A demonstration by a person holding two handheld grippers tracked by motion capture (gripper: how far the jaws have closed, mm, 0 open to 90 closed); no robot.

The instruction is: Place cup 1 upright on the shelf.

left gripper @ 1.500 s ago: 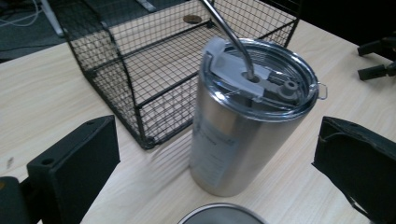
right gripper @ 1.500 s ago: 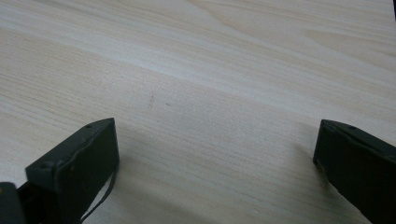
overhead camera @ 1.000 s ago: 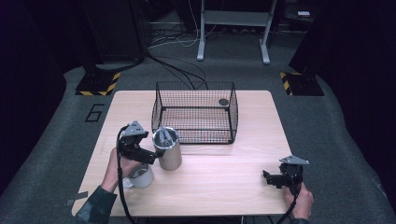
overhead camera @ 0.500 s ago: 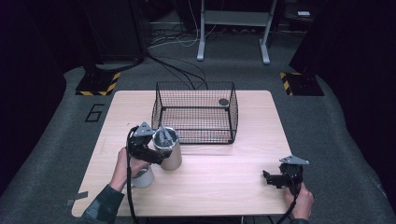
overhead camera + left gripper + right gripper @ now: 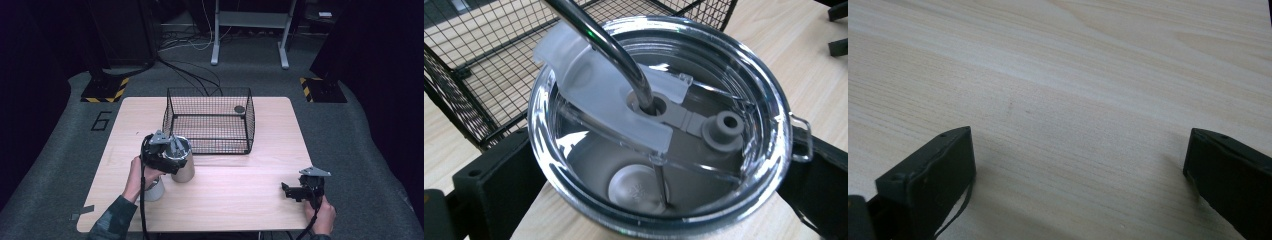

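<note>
A: Listing item one: steel tumbler (image 5: pixel 181 161), clear lid (image 5: pixel 659 120), metal straw (image 5: pixel 609 45). Location: left of centre in the high view, standing upright on the wooden table (image 5: pixel 240 195), just in front of the wire basket (image 5: pixel 209 120).

B: Holder?

A: Left gripper (image 5: pixel 167 156). In the left gripper view its two black jaws sit on either side of the tumbler just under the lid rim, close against the wall or touching it. Whether they are already squeezing I cannot tell.

B: Item two?

A: Right gripper (image 5: pixel 295 191), lower right of the high view, low over bare table. Jaws spread wide, nothing between them.

B: Handling notes for the tumbler?

A: Judged rigid; the steel wall should not give under pressure. Smooth and polished, so likely slippery. It looks empty through the lid, so probably light for its size. The lid is clear plastic with a sliding tab; treat it as the weak part. The straw looks loose in its hole and would be no handle.

B: Best place to grip?

A: Across the body below the rim, as the jaws stand now, keeping it upright.

B: Other entries?

A: White cup (image 5: pixel 151 190) beside the left hand; small dark round object (image 5: pixel 239 109) inside the basket.
</note>
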